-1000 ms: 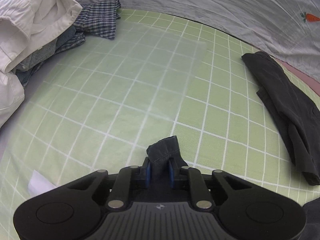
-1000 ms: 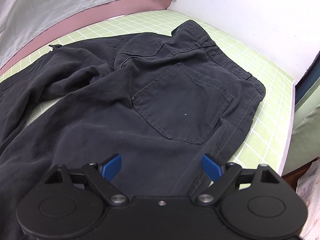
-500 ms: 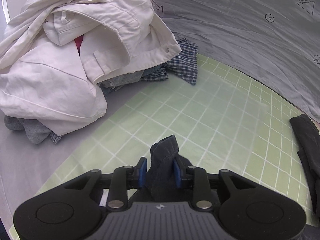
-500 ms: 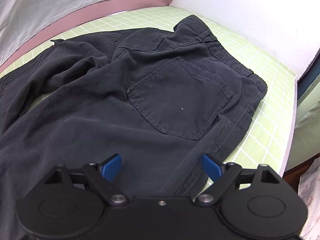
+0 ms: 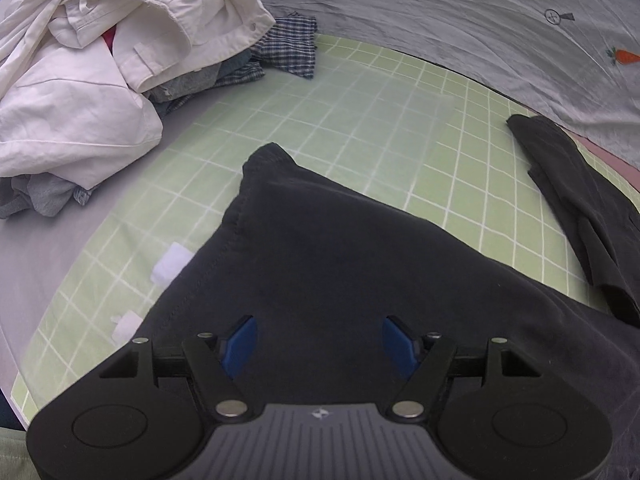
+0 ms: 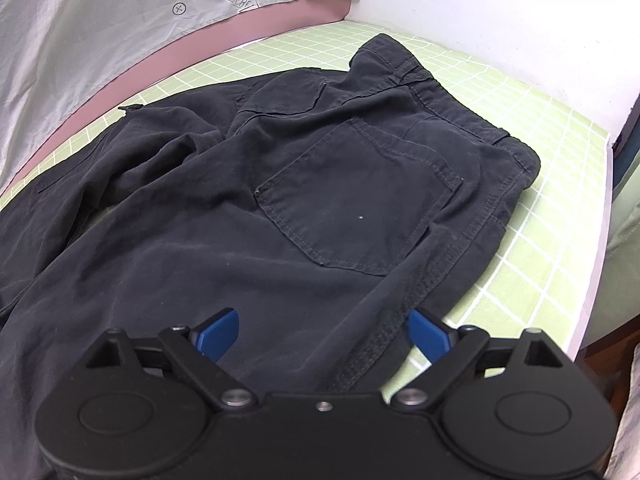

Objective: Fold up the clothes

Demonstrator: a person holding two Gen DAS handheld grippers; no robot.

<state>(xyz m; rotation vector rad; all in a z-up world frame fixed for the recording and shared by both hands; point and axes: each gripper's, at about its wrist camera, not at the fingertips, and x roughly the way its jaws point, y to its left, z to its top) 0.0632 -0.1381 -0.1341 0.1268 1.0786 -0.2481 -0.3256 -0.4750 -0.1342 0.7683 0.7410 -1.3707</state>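
We hover both grippers, left point(image 5: 319, 340) and right point(image 6: 323, 334), spread wide (gripping nothing) low over black trousers point(image 6: 304, 200).

The black trousers point(image 6: 320, 184) are lying rumpled, back pocket up, on the green grid mat point(image 6: 540, 216), one leg end point(image 5: 320, 248) spread flat toward the clothes pile point(image 5: 100, 72).

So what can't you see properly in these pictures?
- Clothes under the white shirt: left wrist view, the shirt covers them, only grey and checked edges show.
- Black trousers: right wrist view, the legs run off the left edge.
- Trouser fabric under the left gripper: its black body hides it.
- Small white scraps on the green mat: too small to identify.
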